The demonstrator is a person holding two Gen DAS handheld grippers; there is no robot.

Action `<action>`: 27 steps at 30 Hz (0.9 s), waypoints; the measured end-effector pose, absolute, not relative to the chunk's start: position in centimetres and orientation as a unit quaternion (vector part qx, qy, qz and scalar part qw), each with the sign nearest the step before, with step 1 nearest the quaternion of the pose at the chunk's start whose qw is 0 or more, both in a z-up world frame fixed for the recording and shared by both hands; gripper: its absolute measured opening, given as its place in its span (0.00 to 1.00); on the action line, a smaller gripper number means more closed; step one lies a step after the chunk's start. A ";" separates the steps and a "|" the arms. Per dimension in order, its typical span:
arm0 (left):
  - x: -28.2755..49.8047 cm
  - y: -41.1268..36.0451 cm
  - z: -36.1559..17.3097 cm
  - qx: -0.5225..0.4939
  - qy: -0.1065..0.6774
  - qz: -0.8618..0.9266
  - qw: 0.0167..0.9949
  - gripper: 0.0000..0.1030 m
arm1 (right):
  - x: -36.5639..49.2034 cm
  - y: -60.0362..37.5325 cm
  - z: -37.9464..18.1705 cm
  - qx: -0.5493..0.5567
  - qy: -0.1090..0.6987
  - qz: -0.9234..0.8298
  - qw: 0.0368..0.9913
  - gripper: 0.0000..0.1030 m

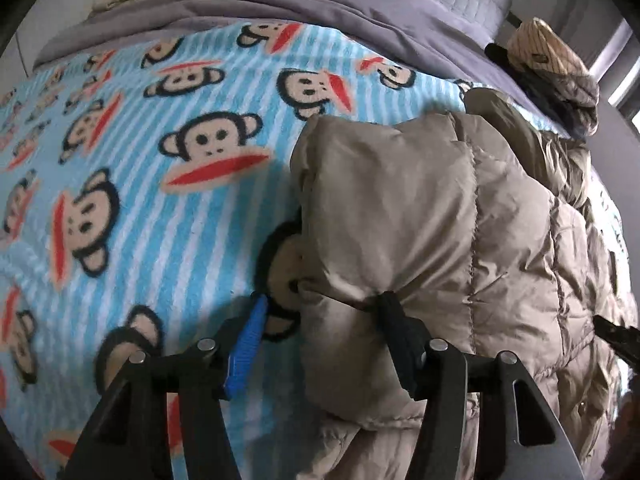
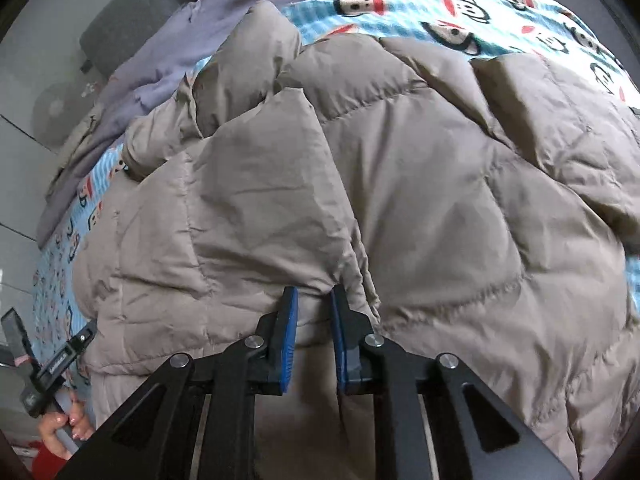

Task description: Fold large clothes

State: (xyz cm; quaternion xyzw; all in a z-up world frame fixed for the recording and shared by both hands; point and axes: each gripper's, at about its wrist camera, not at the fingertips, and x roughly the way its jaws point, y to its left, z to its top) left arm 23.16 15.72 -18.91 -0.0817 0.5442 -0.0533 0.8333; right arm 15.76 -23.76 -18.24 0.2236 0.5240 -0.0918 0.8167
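Puffy beige jacket (image 2: 360, 184) lies on the bed, over the monkey-print blanket (image 1: 140, 168), bulk toward 3 o'clock in the left view.

Right gripper (image 2: 314, 320): jaws clenched on a pinch of jacket fabric at the near edge, probably to anchor or lift that edge for a fold.

Left gripper (image 1: 320, 316): jaws released, spread wide. Blue pad sits off the jacket over the blanket; the other finger presses into a folded flap (pinned, not gripped).

Hard to make out: sleeves, zipper, collar, so fold stage is a guess. A hand (image 2: 60, 428) shows at 8 o'clock in the right view, cut off.
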 end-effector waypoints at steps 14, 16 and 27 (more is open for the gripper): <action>17.3 7.9 -12.0 -0.037 0.547 -0.094 0.831 0.70 | 7.2 -26.7 -16.1 0.326 0.518 -0.076 0.787 0.49; 16.2 6.0 -11.7 -0.032 0.543 -0.100 0.833 0.98 | 6.4 -26.9 -16.1 0.337 0.515 -0.074 0.785 0.54; 12.7 -2.9 -11.8 0.036 0.553 -0.099 0.826 0.98 | 1.3 -34.4 -15.5 0.405 0.460 -0.097 0.784 0.93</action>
